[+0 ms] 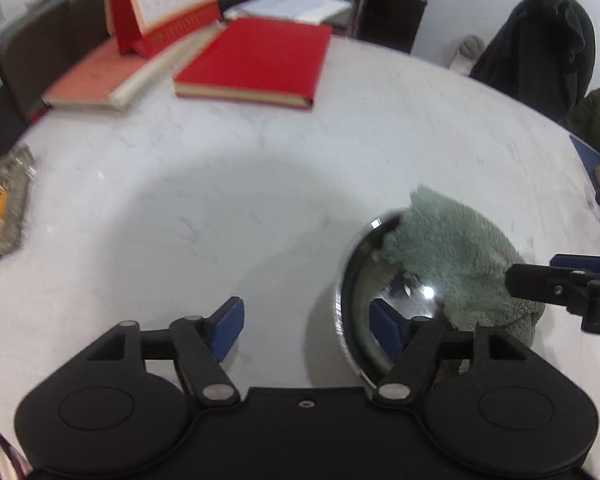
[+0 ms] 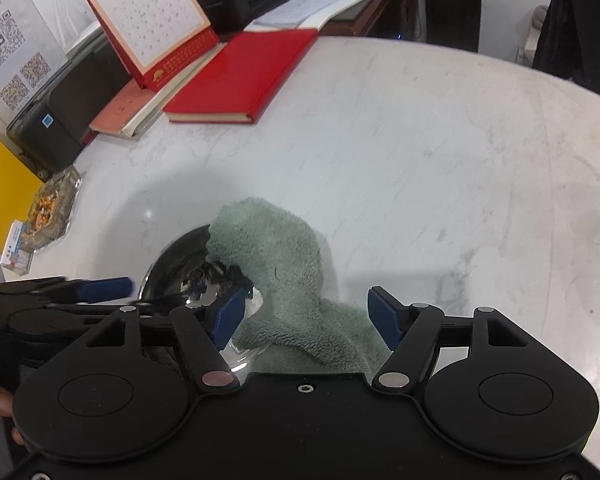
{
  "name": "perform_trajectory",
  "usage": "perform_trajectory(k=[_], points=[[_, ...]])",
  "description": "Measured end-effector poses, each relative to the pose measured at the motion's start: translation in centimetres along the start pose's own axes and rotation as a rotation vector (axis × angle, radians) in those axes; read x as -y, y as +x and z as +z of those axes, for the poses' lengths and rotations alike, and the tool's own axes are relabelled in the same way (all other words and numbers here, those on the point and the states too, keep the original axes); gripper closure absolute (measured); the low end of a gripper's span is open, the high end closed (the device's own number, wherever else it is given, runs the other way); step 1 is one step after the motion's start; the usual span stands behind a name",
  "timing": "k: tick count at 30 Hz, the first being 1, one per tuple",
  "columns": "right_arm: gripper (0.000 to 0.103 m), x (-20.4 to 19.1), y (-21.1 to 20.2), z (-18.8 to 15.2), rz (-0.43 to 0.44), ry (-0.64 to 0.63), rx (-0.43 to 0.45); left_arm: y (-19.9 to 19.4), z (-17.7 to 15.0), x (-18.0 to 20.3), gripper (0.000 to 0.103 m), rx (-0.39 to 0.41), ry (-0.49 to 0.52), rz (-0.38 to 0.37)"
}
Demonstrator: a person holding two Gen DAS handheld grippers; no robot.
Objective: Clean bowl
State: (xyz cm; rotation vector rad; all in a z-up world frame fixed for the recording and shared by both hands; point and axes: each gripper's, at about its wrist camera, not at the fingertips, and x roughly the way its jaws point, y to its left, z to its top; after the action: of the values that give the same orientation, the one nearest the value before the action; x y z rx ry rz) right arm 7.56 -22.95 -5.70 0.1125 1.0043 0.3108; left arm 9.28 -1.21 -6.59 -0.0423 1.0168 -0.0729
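Observation:
A shiny steel bowl [image 1: 400, 292] [image 2: 176, 264] stands on the white marble table [image 2: 420, 152]. A grey-green fluffy cloth [image 1: 456, 248] [image 2: 276, 248] is draped over its rim, partly inside and partly on the table. My left gripper [image 1: 306, 326] is open and straddles the bowl's near rim, one blue pad inside the bowl and one outside; neither pad presses on it. My right gripper [image 2: 306, 316] is open over the cloth, which lies loosely between its pads. The right gripper's finger [image 1: 540, 282] hovers above the cloth in the left wrist view.
A red book [image 2: 240, 76], a pink book and a desk calendar [image 2: 152, 28] lie at the table's far left. A glass dish [image 2: 52, 212] with orange bits sits at the left edge, beside a black printer [image 2: 72, 100]. A dark jacket [image 1: 540, 40] hangs behind the table.

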Motion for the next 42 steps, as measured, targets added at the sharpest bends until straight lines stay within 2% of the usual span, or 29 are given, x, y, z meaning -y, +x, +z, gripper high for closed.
perform_trajectory(k=[1,3,5,7,8,11,14,16,19,20,27,37,42], points=[[0.034,0.1,-0.1,0.0,-0.001,0.001,0.006,-0.8,0.1,-0.2,0.03,0.03,-0.003,0.002],[0.032,0.2,-0.5,0.1,0.001,0.006,0.018,-1.7,0.0,-0.5,0.018,0.087,-0.008,0.001],[0.031,0.2,-0.9,0.3,0.005,0.005,0.027,-3.3,-0.3,-0.7,0.016,0.191,-0.015,0.005],[0.029,0.1,-1.4,0.5,0.007,-0.008,0.041,-4.5,-0.5,-1.0,0.009,0.276,-0.029,0.01],[0.028,0.0,-1.7,0.8,0.008,-0.019,0.055,-4.8,-0.6,-1.1,0.001,0.306,-0.034,0.013],[0.027,-0.3,-2.2,1.2,0.012,-0.032,0.072,-6.1,-0.6,-1.0,0.0,0.396,-0.035,0.033],[0.026,-0.6,-2.5,1.7,0.021,-0.042,0.087,-6.8,-0.2,-0.5,0.0,0.424,-0.017,0.087],[0.026,-0.9,-2.7,2.0,0.03,-0.05,0.096,-7.5,-0.1,0.0,0.0,0.482,-0.007,0.142],[0.025,-1.3,-2.8,2.2,0.04,-0.064,0.104,-8.9,-0.6,0.4,0.0,0.592,0.019,0.178],[0.025,-1.5,-2.9,2.4,0.044,-0.07,0.107,-9.3,-0.5,0.5,0.0,0.607,0.02,0.178],[0.024,-2.3,-2.8,2.6,0.057,-0.09,0.105,-9.0,0.6,-0.8,0.0,0.48,-0.035,0.076],[0.023,-3.2,-2.5,2.0,0.053,-0.105,0.083,-5.8,0.7,-2.4,0.001,0.174,-0.145,0.061],[0.022,-3.2,-2.6,1.4,0.051,-0.097,0.078,-5.1,-0.3,-2.5,0.001,0.081,-0.171,0.064]])
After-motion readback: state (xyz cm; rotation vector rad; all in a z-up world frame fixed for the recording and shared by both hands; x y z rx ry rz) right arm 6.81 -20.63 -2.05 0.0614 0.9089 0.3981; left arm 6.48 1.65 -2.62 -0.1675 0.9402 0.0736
